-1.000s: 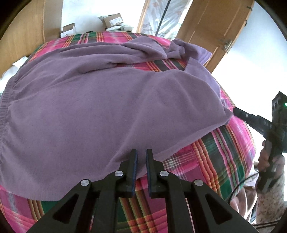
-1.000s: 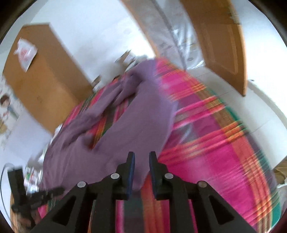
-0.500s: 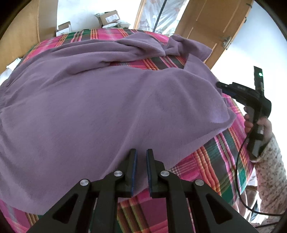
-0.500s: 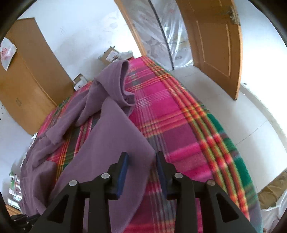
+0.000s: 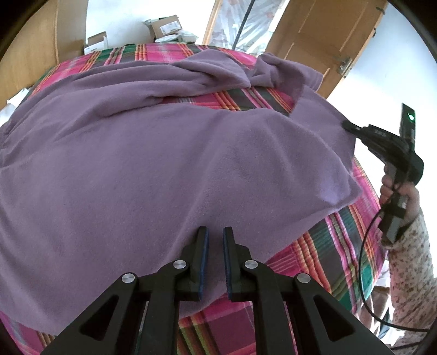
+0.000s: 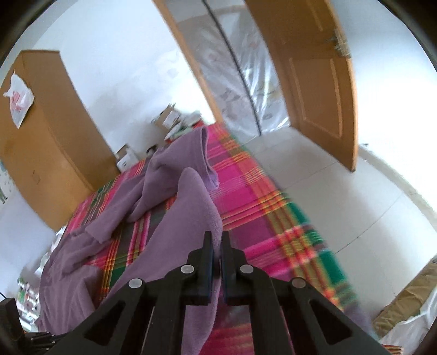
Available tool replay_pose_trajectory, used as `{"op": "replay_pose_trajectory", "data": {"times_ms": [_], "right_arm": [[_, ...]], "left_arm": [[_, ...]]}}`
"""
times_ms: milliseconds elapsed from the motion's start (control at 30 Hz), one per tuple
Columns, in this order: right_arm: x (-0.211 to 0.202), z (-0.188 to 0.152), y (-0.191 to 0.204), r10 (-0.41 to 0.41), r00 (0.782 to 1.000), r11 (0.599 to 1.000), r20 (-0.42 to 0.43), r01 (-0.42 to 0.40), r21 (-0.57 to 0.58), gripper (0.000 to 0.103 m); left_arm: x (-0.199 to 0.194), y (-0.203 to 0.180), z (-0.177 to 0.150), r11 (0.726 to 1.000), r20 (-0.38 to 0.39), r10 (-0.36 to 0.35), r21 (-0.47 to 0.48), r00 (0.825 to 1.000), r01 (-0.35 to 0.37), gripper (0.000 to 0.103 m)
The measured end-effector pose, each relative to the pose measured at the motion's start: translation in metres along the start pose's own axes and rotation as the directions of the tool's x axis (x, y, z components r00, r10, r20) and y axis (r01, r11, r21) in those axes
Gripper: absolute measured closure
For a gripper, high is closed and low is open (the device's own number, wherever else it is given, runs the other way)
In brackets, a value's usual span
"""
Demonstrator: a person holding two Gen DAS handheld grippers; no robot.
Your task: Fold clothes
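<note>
Purple fleece garment (image 5: 153, 169) spread wide over a plaid blanket (image 5: 336, 245) on the bed, sleeves bunched toward 12 o'clock near the cardboard boxes (image 5: 166, 26) on the floor. Left gripper (image 5: 215, 240) at 6 o'clock of its own view, clamped on the garment's near hem — fabric pinched between the blue pads, only a narrow slit showing. Right gripper (image 6: 215, 245) just snapped closed on the garment's right edge (a fold of fleece pressed between the pads), cloth lifted off the blanket into a ridge running toward 11 o'clock. In the left wrist view, that same right gripper (image 5: 348, 126) at 3 o'clock, tips touching the fabric's edge, held by a hand (image 5: 398, 188) in a floral sleeve (image 5: 409, 262) — green light lit on top. Wooden door (image 6: 314, 82) ajar at 1 o'clock, wardrobe (image 6: 46, 136) at 9 o'clock.
</note>
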State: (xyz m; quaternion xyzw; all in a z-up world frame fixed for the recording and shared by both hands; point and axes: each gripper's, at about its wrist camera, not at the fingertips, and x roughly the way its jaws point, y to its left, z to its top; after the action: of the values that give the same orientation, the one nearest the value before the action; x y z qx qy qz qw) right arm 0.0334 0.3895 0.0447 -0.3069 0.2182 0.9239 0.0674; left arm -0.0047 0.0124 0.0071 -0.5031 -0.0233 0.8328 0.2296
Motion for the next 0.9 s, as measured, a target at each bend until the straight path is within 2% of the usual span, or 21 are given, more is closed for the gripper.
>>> {"op": "replay_pose_trajectory", "data": {"times_ms": [200, 600, 700, 900], "right_arm": [[-0.029, 0.007, -0.028, -0.083, 0.994, 0.996, 0.065, 0.080, 0.040, 0.098], [-0.068, -0.009, -0.072, -0.175, 0.974, 0.977, 0.144, 0.154, 0.145, 0.098], [-0.070, -0.019, -0.078, -0.203, 0.971, 0.973, 0.127, 0.186, 0.133, 0.098], [-0.062, -0.038, -0.103, -0.197, 0.980, 0.960, 0.012, 0.190, 0.206, 0.098]], "left_arm": [[-0.001, -0.002, -0.001, 1.000, 0.000, 0.010, 0.006, 1.000, -0.010, 0.092], [-0.003, -0.006, -0.003, 1.000, -0.010, 0.006, 0.009, 1.000, -0.006, 0.092], [-0.005, -0.007, -0.005, 1.000, -0.012, 0.009, 0.014, 1.000, -0.009, 0.092], [-0.007, -0.003, -0.007, 1.000, -0.023, -0.003, 0.001, 1.000, 0.003, 0.092]]}}
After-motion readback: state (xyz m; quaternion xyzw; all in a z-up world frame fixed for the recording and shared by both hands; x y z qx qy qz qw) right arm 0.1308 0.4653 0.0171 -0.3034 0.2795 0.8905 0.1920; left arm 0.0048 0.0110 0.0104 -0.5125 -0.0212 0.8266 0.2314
